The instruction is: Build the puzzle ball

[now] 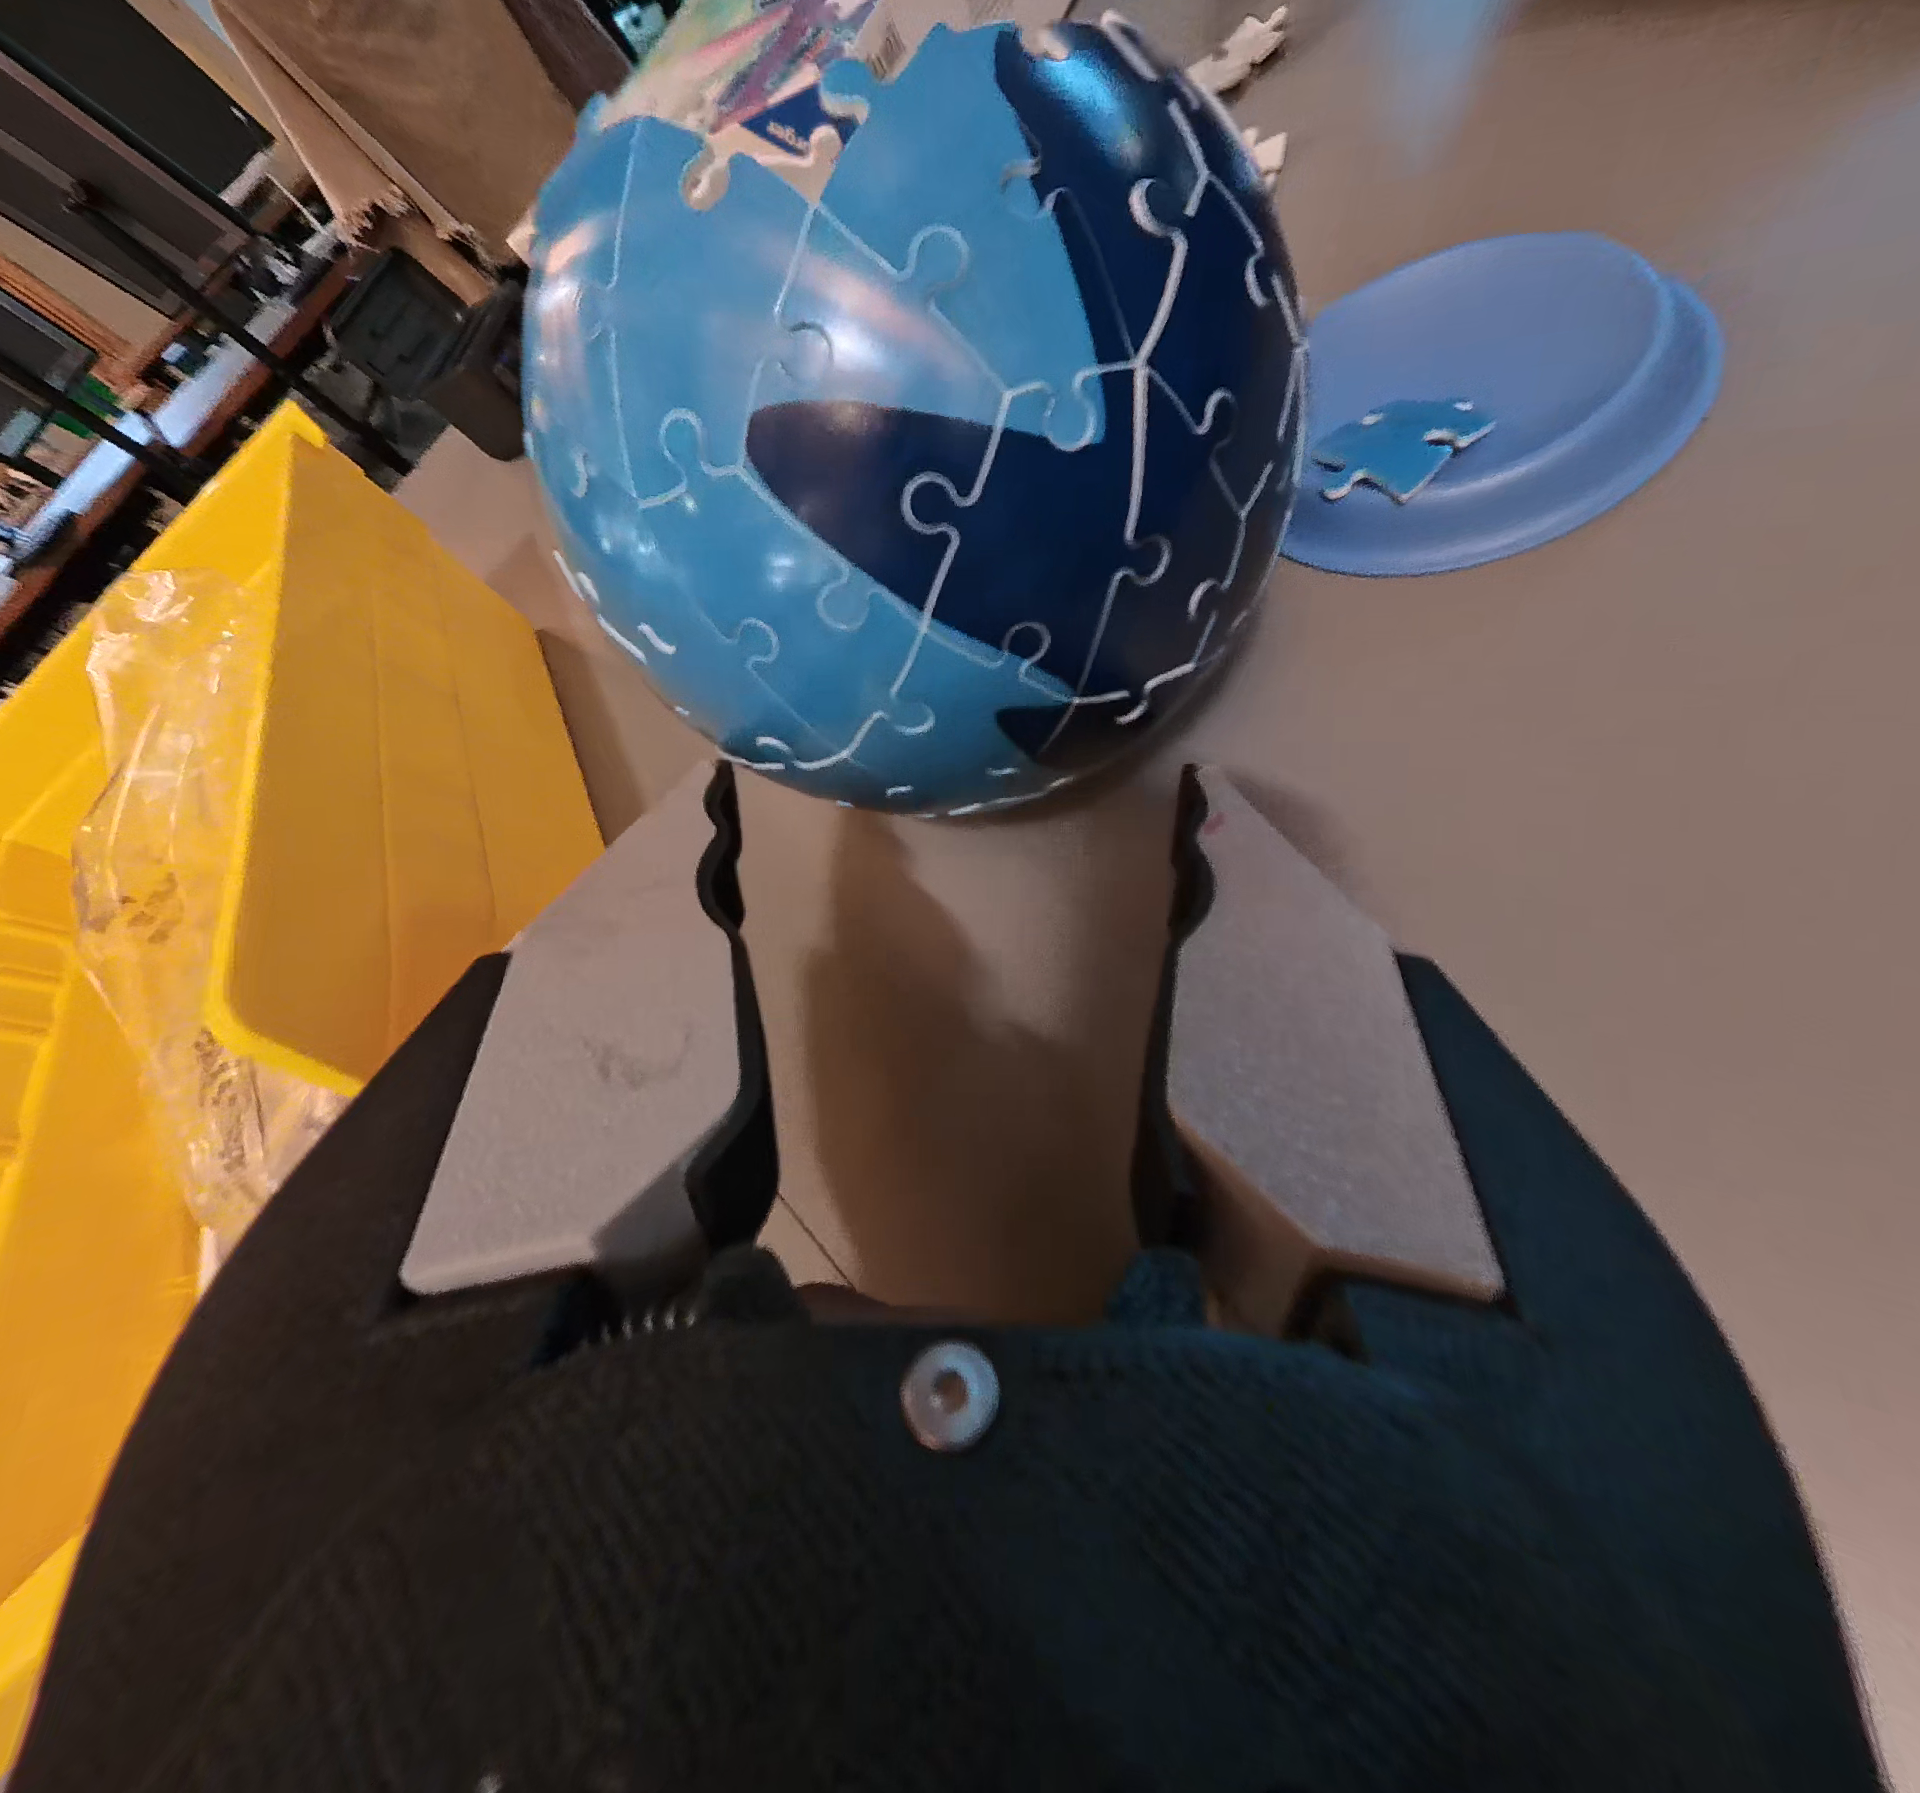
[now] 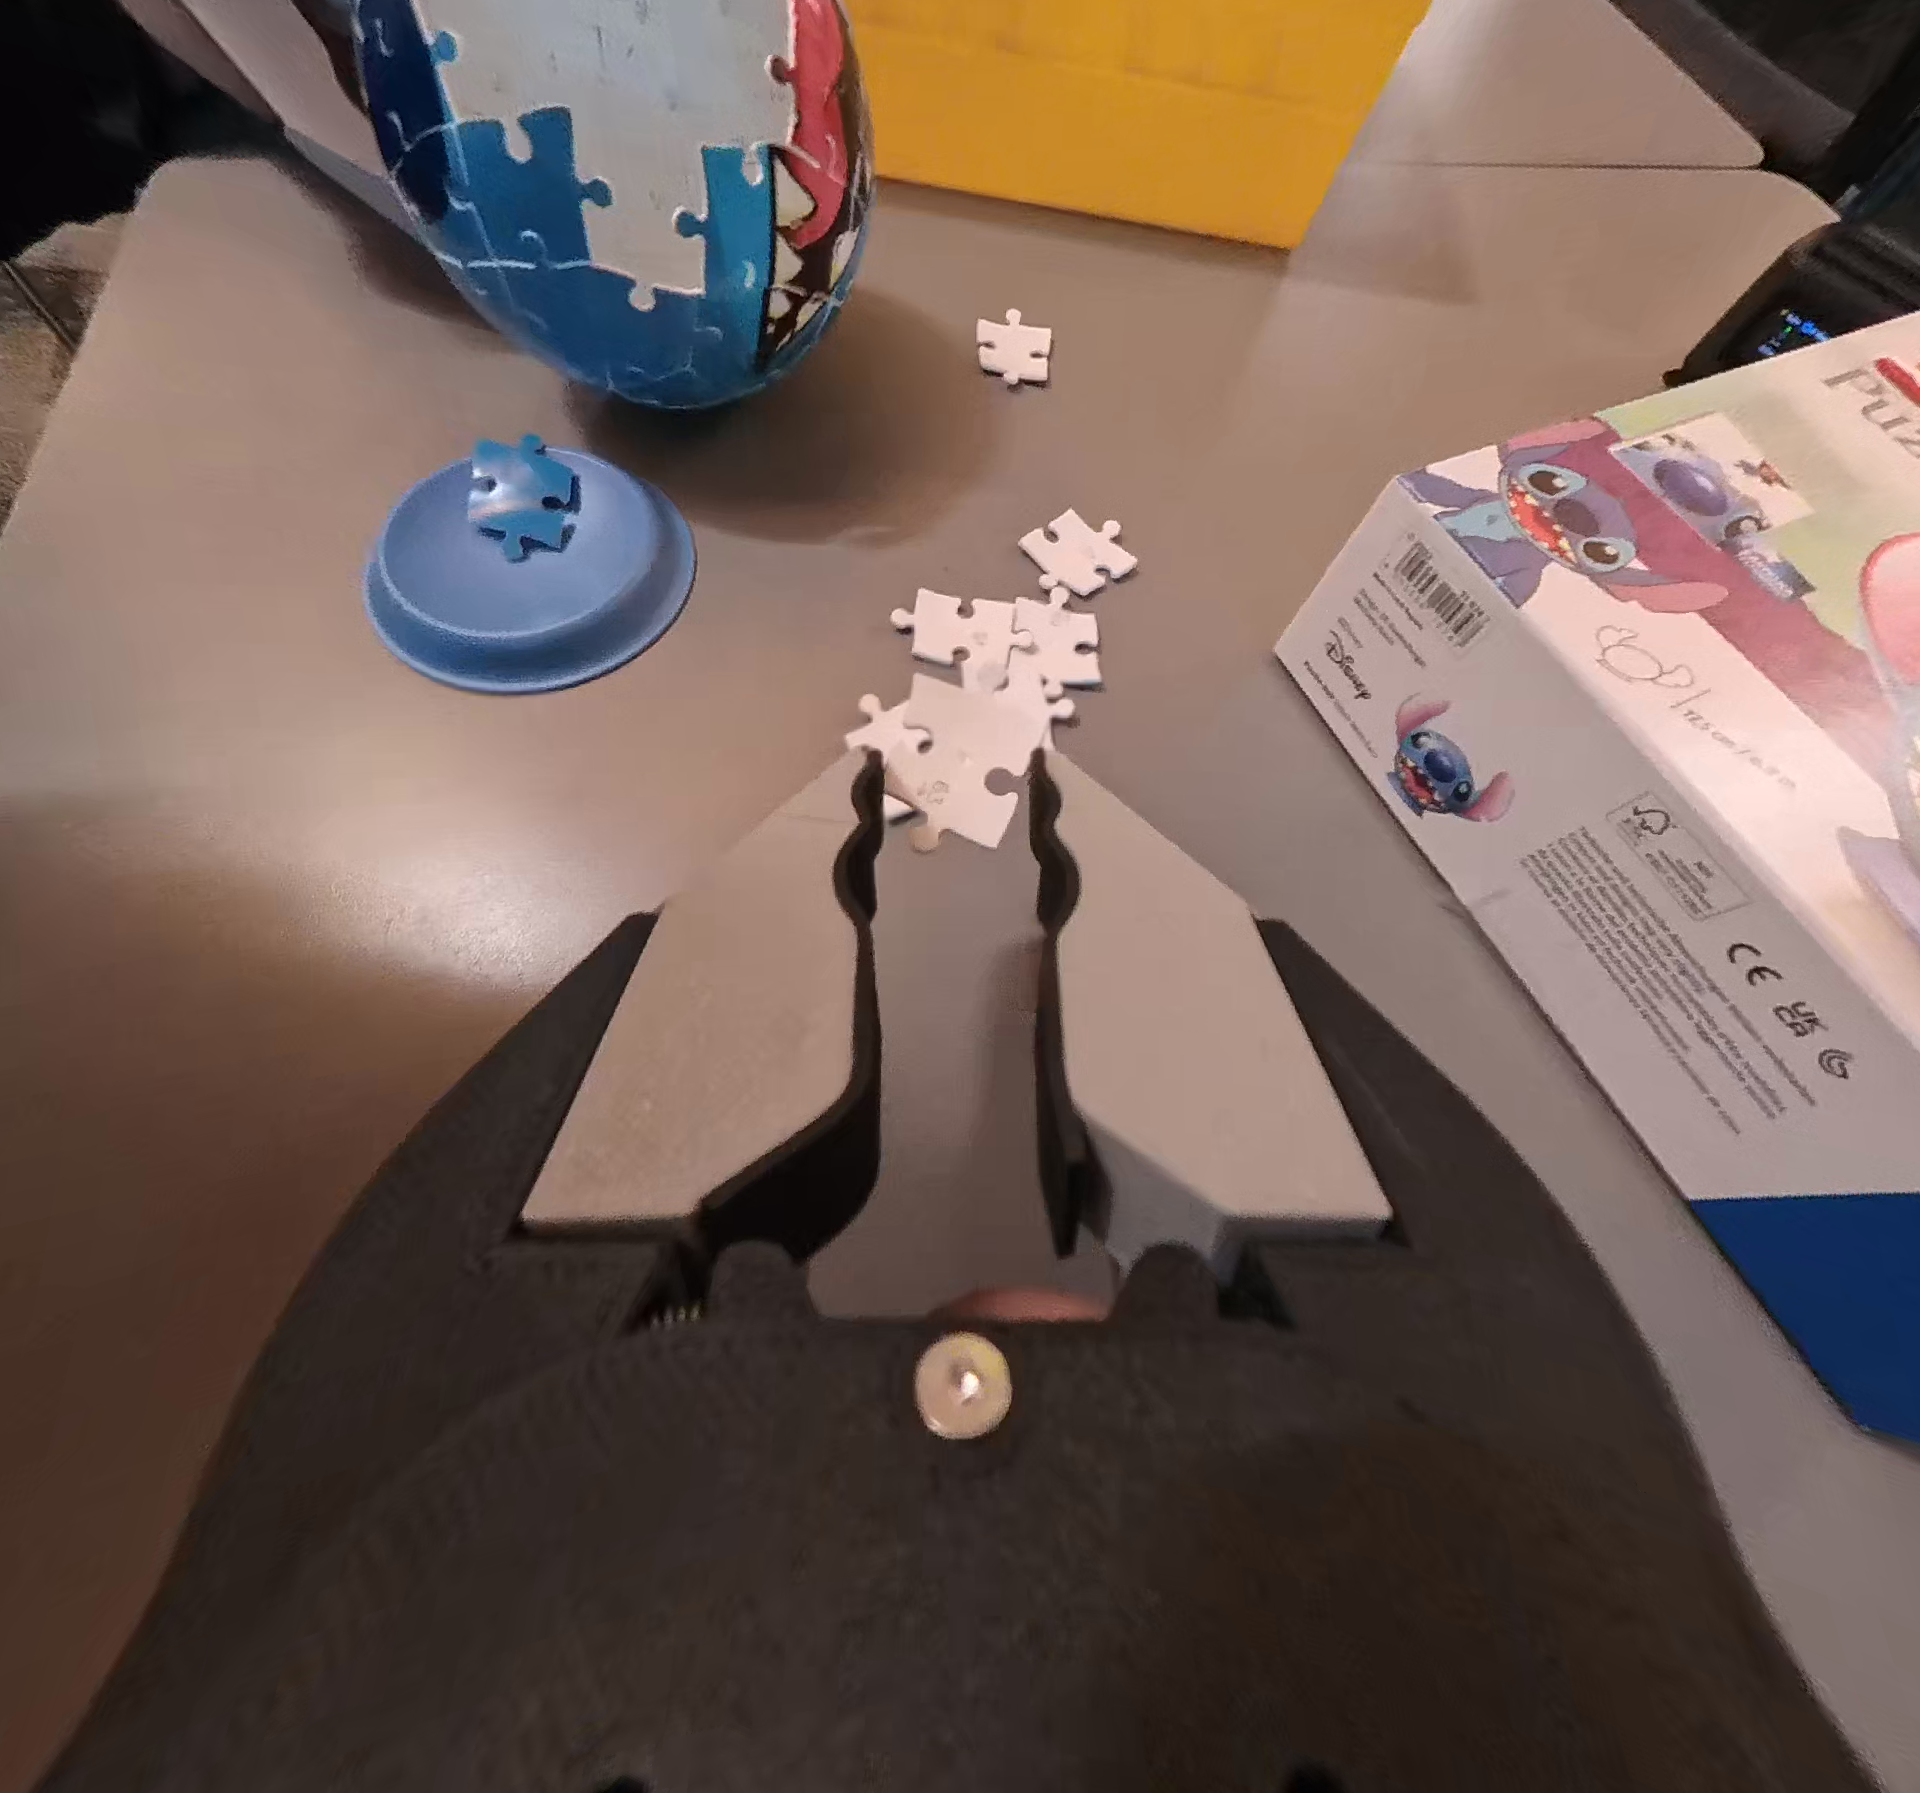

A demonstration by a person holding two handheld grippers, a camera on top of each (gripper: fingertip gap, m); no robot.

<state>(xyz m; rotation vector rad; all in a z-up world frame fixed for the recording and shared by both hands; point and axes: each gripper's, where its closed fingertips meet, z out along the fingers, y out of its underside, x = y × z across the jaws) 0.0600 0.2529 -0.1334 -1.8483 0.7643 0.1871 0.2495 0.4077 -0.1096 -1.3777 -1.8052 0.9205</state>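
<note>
While the left gripper (image 1: 961, 787) gapes wide, its tips touch the glossy blue puzzle ball (image 1: 914, 424), whose unfinished top is cut off by the right view's edge. Narrower, the right gripper (image 2: 956, 769) brackets a white, face-down puzzle piece (image 2: 961, 767) mid-desk; whether it pinches is unclear.

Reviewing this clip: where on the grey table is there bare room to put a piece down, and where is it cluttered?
Bare grey table lies left of the right gripper, below the round blue plastic stand. Another free strip runs between the yellow plastic bin and the printed cardboard puzzle box. It is crowded at the heap of white face-down puzzle pieces.
</note>
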